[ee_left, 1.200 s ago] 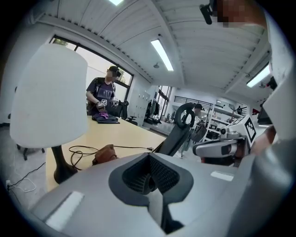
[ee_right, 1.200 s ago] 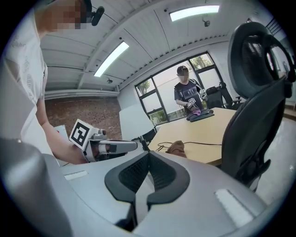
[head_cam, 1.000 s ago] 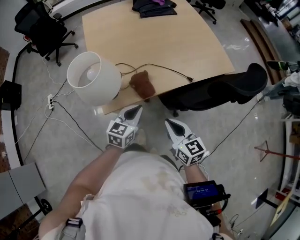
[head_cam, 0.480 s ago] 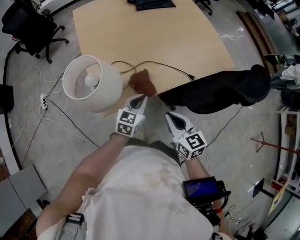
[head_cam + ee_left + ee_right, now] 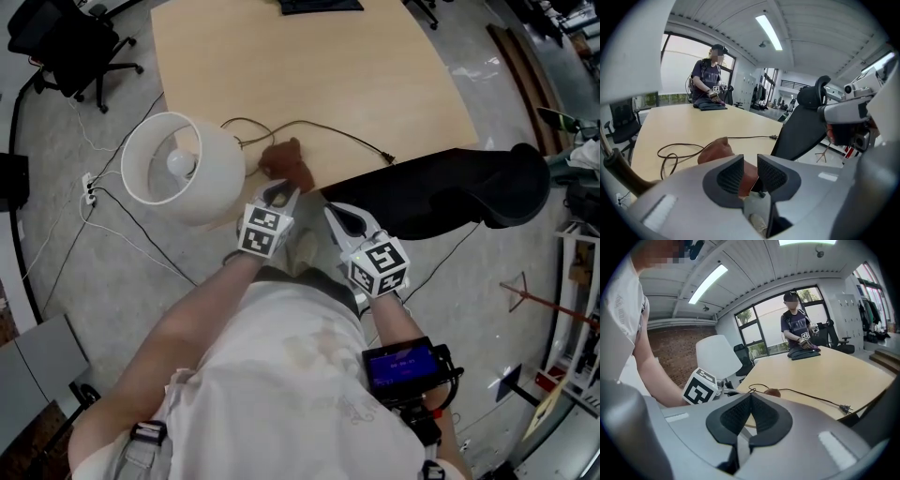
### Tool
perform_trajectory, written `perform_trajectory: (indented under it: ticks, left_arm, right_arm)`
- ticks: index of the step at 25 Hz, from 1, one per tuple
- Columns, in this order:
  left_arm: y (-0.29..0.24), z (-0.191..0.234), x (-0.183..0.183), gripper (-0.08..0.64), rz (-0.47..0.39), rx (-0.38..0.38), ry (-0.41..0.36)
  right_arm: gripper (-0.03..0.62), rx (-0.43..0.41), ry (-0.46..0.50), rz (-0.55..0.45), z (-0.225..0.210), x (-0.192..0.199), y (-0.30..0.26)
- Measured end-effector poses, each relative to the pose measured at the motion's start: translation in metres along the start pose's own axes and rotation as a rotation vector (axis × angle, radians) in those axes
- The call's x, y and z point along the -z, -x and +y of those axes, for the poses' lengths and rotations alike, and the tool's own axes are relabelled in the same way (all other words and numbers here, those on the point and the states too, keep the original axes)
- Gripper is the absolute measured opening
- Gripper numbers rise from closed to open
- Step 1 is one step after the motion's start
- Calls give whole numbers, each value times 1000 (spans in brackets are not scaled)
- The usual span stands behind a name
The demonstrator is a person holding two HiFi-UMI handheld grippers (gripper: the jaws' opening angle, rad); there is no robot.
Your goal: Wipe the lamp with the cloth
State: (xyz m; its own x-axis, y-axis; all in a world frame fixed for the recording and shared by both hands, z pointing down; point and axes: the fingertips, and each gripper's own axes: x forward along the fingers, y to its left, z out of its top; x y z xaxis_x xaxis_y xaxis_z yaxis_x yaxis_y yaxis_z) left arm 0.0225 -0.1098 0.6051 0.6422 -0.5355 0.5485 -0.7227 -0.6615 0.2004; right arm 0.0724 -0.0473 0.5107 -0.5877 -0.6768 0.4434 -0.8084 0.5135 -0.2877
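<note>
Our left gripper [image 5: 279,190], jaws just opening slightly, is at the crumpled brown cloth [image 5: 286,167] on the pale wooden desk [image 5: 309,75] edge — beside the white-shaded lamp [image 5: 183,169] — while our right gripper [image 5: 337,214] stays out of it, pressed together and empty.

My left tool [image 5: 278,194] has come forward and down from over the floor to the bench [image 5: 309,75] edge, its tip now just short of the brown cloth [image 5: 287,169]. Its jaws have just been opening, and the cloth shows in the gap, unpinched. My right tool [image 5: 339,217] has moved forward alongside it.
</note>
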Motion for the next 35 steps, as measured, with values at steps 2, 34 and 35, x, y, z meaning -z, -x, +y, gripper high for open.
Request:
perform_trajectory:
  ticks: [2, 34, 35]
  left_arm:
    - [-8, 4, 6, 123, 48, -14, 12]
    - [-72, 40, 42, 132, 421, -134, -45]
    - [-67, 33, 38, 132, 406, -123, -53]
  right_arm:
    - [11, -23, 2, 6, -3, -3, -7]
    - [12, -272, 34, -55, 2, -72, -15]
    - [11, -274, 25, -66, 1, -74, -13]
